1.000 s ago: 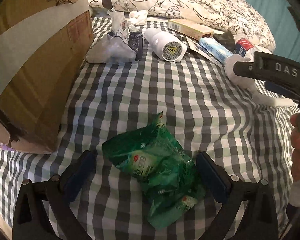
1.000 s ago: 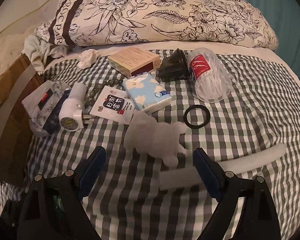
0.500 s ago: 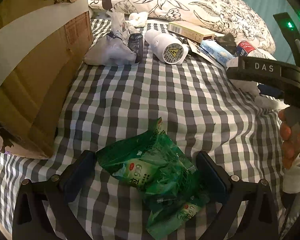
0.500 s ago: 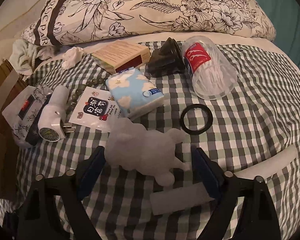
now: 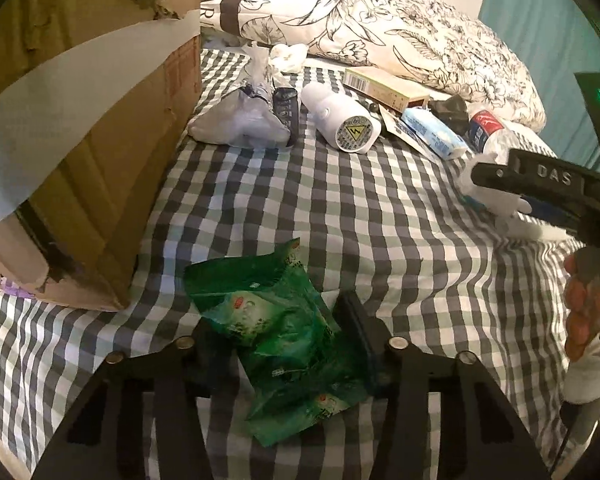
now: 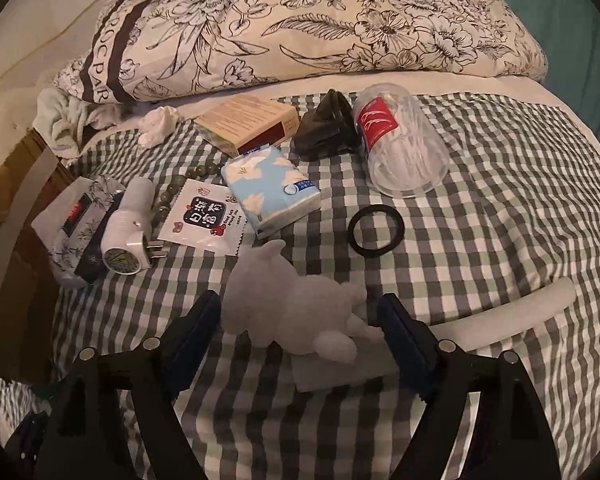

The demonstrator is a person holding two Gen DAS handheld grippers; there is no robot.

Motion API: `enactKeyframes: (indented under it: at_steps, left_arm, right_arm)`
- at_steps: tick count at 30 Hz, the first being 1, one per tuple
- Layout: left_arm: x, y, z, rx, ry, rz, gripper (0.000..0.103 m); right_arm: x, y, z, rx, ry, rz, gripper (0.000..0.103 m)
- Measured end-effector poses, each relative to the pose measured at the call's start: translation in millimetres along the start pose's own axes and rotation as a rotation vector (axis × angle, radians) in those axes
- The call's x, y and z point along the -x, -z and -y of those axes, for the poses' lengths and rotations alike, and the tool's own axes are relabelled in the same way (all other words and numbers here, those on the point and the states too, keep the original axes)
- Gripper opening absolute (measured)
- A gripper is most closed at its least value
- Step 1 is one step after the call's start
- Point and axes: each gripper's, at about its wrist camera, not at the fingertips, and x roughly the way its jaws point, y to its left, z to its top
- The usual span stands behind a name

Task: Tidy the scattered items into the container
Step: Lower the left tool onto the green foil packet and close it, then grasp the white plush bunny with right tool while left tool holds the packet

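My left gripper is shut on a crumpled green snack packet lying on the checked bedspread, just right of the brown cardboard box. My right gripper is open with its fingers on either side of a white plush toy, not touching it. The right gripper also shows at the right of the left wrist view. Scattered items lie beyond: a white plug adapter, a blue tissue pack, a tan box, a clear cotton-swab tub.
A black ring, a white foam strip, a sachet, green beads, a black pouch and a patterned packet lie on the bed. A floral pillow lines the far side.
My left gripper's jaws closed from wide open onto the green packet. My right gripper moved forward so the plush toy now sits between its open fingers.
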Motion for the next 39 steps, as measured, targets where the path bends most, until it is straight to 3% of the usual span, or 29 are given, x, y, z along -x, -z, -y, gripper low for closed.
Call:
enactKeyframes:
  at_steps: [8, 11, 14, 17, 19, 23, 27, 30, 33, 39]
  left_arm:
    - [18.4, 1.1, 7.2, -0.027, 0.019, 0.004, 0.039]
    - [28.7, -1.3, 13.2, -0.048, 0.018, 0.013, 0.039]
    - [38.5, -3.8, 16.3, -0.054, 0.02, 0.023, 0.039]
    - [49.0, -4.5, 17.5, -0.056, 0.026, 0.039, 0.039]
    - [54.2, -3.6, 17.5, -0.059, 0.023, 0.045, 0.039]
    - [59.0, 0.1, 14.1, -0.056, 0.015, 0.041, 0.039]
    - [60.2, 1.3, 10.4, -0.05, 0.009, 0.037, 0.039]
    - [58.6, 0.7, 8.4, -0.04, 0.008, 0.031, 0.039]
    - [54.4, 0.9, 7.0, -0.037, 0.006, 0.022, 0.039]
    - [43.7, 2.4, 3.5, -0.019, 0.002, -0.007, 0.039]
  right_arm:
    - [27.1, 6.0, -0.3, 0.017, -0.006, 0.021, 0.08]
    - [38.2, 7.4, -2.7, 0.042, -0.002, 0.026, 0.041]
    - [43.6, 9.3, -4.6, 0.07, -0.003, 0.008, 0.035]
    - [46.9, 12.9, -5.3, 0.079, -0.017, -0.007, 0.023]
    - [47.5, 15.2, -3.7, 0.066, -0.035, -0.015, 0.024]
    - [51.2, 17.7, 0.0, 0.025, -0.088, 0.007, 0.065]
    - [49.7, 16.1, -6.4, 0.085, -0.067, 0.05, 0.073]
    - [30.2, 13.5, -6.6, 0.078, -0.035, 0.002, 0.073]
    - [14.5, 13.9, -4.0, 0.036, -0.064, -0.046, 0.074]
    - [0.4, 16.4, -13.2, 0.078, -0.031, -0.038, 0.076]
